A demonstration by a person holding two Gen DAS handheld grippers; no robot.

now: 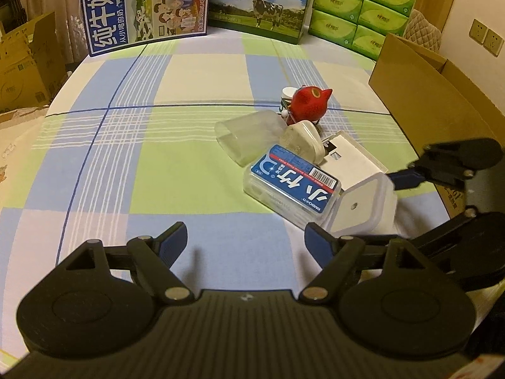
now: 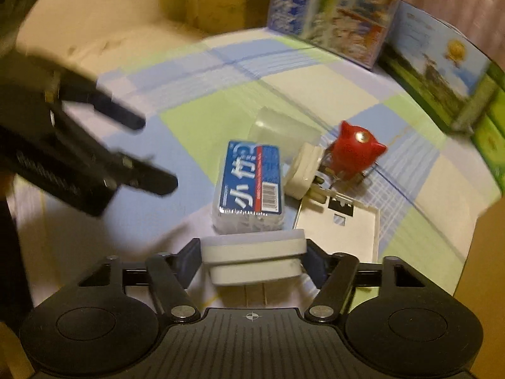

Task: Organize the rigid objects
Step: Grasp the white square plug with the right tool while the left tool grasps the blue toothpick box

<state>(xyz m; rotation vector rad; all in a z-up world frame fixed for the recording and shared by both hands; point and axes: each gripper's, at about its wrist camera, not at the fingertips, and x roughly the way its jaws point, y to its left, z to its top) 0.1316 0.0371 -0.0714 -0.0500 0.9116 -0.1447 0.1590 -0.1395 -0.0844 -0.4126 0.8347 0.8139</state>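
Right gripper pointed steeply down over the checked bedsheet, its jaws set against the two short sides of a white lidded container, which sat between the blue pads at the near edge of the pile; contact looked made on both sides, though the right wrist view was motion-blurred. Left gripper also pointed steeply down, jaws wide apart with nothing between them, only bare sheet ahead of the fingertips. Seen from the left wrist, the same container lay just ahead of and beside the left gripper's right finger, tilted, with the right gripper reaching in from the far right. Directly beyond the container lay a clear box with a blue label, touching or nearly touching it. Further ahead sat a white plug adapter, a translucent cup on its side, a white flat plate and a red figurine, clustered close together. Brown cardboard box stood to the right of both tools. Milk cartons and green tissue packs lined the far edge.
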